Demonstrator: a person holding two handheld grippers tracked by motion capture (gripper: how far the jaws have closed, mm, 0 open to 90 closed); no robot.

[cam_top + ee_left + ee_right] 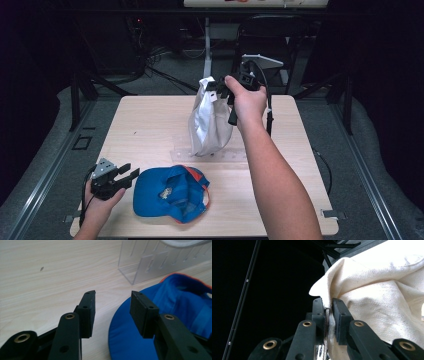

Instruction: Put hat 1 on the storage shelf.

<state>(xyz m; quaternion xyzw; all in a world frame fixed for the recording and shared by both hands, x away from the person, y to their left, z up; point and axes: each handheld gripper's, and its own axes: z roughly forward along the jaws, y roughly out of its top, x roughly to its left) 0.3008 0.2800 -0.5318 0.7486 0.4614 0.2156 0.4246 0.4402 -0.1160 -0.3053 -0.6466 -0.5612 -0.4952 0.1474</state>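
— White cloth, thick like canvas, is what the work turns on: a white bag (209,120) hangs above the far middle of the table (150,130); the right gripper (220,90) pinches its top edge, and its bottom reaches down to a clear plastic stand (210,154).

— Is the grip firm?

— In the right gripper view the two jaws are pressed together on a fold of the white bag (372,290); the cloth comes out between them, so I judge it is held well.

— And the other thing?

— A blue cap (172,192) with an orange edge lies on the near side of the table, its inside turned up; it is well apart from the bag. The left gripper (127,175) rests just beside the brim; in the left gripper view its jaws stand spread, with the blue cap (140,340) partly under the right one; they pinch nothing.

— So how far is the work?

— I judge it is about the first part; the bag is lifted and held, which looks like preparation for opening it; the cap is not yet taken; if the cap must go into the bag, then grasping, carrying and putting in are all left. Whether the mouth of the bag is open I cannot tell.
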